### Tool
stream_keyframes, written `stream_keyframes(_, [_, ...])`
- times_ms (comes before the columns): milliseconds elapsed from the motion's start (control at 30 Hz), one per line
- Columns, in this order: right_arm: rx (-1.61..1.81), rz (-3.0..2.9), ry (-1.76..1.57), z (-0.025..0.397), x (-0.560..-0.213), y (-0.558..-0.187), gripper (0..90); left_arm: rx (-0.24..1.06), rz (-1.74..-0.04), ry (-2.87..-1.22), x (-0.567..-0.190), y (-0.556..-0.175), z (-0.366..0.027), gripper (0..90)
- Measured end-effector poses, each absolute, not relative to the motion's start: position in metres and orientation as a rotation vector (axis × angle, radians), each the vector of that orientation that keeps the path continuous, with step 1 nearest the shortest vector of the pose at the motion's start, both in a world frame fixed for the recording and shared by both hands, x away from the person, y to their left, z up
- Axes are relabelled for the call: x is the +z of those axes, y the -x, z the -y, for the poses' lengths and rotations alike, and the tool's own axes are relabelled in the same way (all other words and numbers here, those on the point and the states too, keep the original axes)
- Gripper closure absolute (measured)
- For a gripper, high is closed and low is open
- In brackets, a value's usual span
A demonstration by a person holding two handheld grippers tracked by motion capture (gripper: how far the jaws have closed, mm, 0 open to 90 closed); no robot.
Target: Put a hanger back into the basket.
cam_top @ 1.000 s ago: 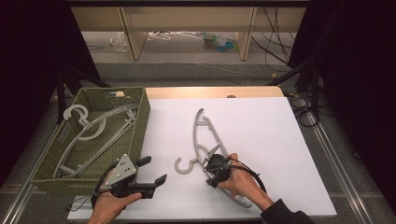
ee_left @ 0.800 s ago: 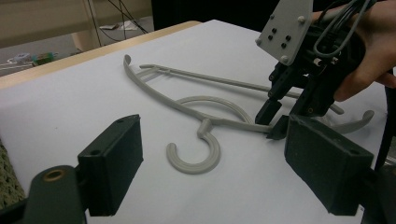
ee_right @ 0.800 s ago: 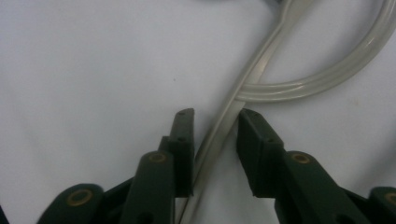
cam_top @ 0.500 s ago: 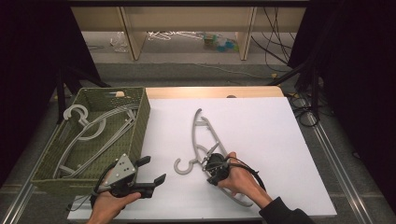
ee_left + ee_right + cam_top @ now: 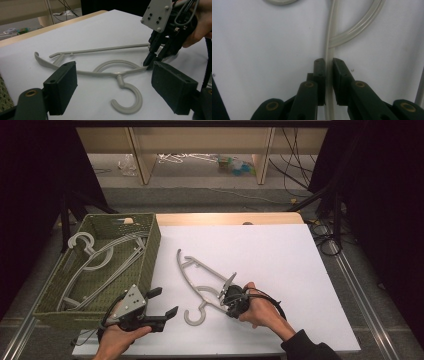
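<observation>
Table, white-topped, spans the scene from the near edge to a strip of bare wood at the far side. Green woven basket stands at the table's left edge; several grey hangers lie inside it, one hook poking over the far-left rim.

Loose grey hanger lies flat on the white surface, just right of the basket and near the centre-front. Its hook curls toward the near edge; one shoulder arm runs away to the far left.

Right gripper, in the person's right hand, sits at the hanger's right shoulder arm. In the right gripper view the two black jaws stand on either side of the thin grey bar, closed in against it with the bar pinched between the pads.

Left gripper, in the left hand, is low over the near-left part of the table, just right of the basket's near corner. Its jaws are spread wide with nothing between them; in the left gripper view they frame the hanger's hook, clear of it.
</observation>
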State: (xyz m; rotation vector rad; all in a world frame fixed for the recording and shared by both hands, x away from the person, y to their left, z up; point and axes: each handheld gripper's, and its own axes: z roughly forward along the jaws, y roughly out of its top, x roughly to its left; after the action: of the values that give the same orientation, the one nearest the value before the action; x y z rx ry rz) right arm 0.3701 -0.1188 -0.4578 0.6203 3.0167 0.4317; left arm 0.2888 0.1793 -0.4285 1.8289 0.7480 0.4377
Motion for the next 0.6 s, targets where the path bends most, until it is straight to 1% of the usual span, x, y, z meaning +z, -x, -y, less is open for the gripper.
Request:
stream_keyframes(167, [0.424,-3.038,-0.524,0.123,-0.453,-0.366,82.4,0.463,-0.699,-1.878,-0.428,-0.288,-0.169,23.2])
stream_keyframes(300, [0.452,-3.052,-0.469,0.129,-0.441,-0.357,82.3,0.521,-0.655,-1.972,-0.432,-0.291,-0.16,24.2])
stream_keyframes(367, [0.452,-3.062,-0.416,0.133,-0.437,-0.353,82.3,0.51,-0.658,-1.995,-0.435,-0.293,-0.156,24.9])
stream_keyframes(467, [0.457,-3.07,-0.432,0.137,-0.434,-0.344,82.4,0.522,-0.638,-2.06,-0.439,-0.297,-0.15,26.1])
stream_keyframes(600, [0.49,-3.086,-0.422,0.143,-0.431,-0.34,82.3,0.549,-0.611,-2.108,-0.442,-0.301,-0.143,27.7])
